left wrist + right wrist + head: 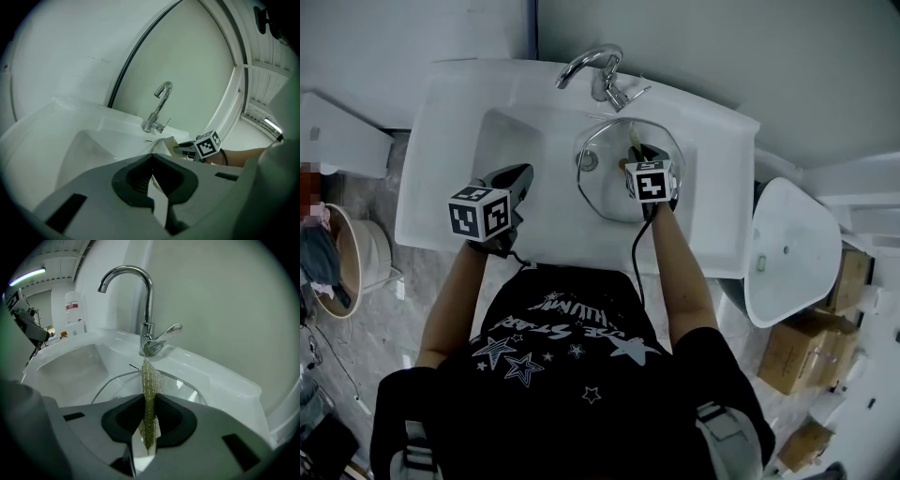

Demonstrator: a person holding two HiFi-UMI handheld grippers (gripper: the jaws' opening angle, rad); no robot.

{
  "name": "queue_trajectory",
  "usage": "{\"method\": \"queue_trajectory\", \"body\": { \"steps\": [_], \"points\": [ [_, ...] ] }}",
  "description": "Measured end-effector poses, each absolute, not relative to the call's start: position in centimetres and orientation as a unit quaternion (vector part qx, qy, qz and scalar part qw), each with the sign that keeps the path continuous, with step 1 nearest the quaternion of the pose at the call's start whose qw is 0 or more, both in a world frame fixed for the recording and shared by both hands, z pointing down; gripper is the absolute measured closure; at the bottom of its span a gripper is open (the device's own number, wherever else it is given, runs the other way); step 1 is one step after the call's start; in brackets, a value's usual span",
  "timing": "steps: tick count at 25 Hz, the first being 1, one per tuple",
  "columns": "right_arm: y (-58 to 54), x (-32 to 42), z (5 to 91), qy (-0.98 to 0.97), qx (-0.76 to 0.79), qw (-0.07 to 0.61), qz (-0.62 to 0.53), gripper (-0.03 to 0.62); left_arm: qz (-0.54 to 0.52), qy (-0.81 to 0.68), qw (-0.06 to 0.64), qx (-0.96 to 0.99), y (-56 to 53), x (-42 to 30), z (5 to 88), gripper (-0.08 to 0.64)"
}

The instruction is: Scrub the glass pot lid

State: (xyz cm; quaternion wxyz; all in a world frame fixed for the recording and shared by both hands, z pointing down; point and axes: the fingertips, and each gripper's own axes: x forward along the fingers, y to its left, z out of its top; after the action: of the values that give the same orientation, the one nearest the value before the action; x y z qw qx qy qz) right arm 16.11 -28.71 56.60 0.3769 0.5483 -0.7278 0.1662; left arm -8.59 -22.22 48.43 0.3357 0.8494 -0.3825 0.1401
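In the right half of the white sink [441, 141], below the faucet [598, 70]: the glass pot lid [605, 192], metal rim up against the basin wall. Over its far part, the right gripper [641, 150], fingers [174, 420] clamped on a yellow-green scouring pad [149, 390] held edge-on, standing upright and poking out past the fingertips above the lid's glass [178, 387]. Cannot tell whether pad and glass touch. Off to the left, well apart from the lid, the left gripper [523, 173] above the bare half of the basin, fingers [136, 176] pressed together at the tips with nothing between.
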Motion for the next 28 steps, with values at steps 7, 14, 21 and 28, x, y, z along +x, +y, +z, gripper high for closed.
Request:
{"method": "queue_trajectory", "body": {
  "steps": [7, 14, 21, 28],
  "points": [
    [-28.9, 14.5, 57.7, -0.755, 0.504, 0.391, 0.153, 0.522, 0.136, -0.402, 0.341, 0.839, -22.0, -8.5, 48.6, 0.552],
    [-28.0, 12.2, 58.2, -0.779, 0.450, 0.416, 0.134, 0.517, 0.131, -0.414, 0.341, 0.834, -21.6, -8.5, 48.4, 0.552],
    [-26.3, 10.2, 59.2, -0.801, 0.382, 0.448, 0.105, 0.517, 0.133, -0.423, 0.342, 0.828, -21.1, -8.3, 48.8, 0.552],
    [-23.7, 8.0, 60.6, -0.821, 0.306, 0.476, 0.081, 0.517, 0.135, -0.420, 0.346, 0.828, -20.1, -7.7, 49.1, 0.552]
  ]
}}
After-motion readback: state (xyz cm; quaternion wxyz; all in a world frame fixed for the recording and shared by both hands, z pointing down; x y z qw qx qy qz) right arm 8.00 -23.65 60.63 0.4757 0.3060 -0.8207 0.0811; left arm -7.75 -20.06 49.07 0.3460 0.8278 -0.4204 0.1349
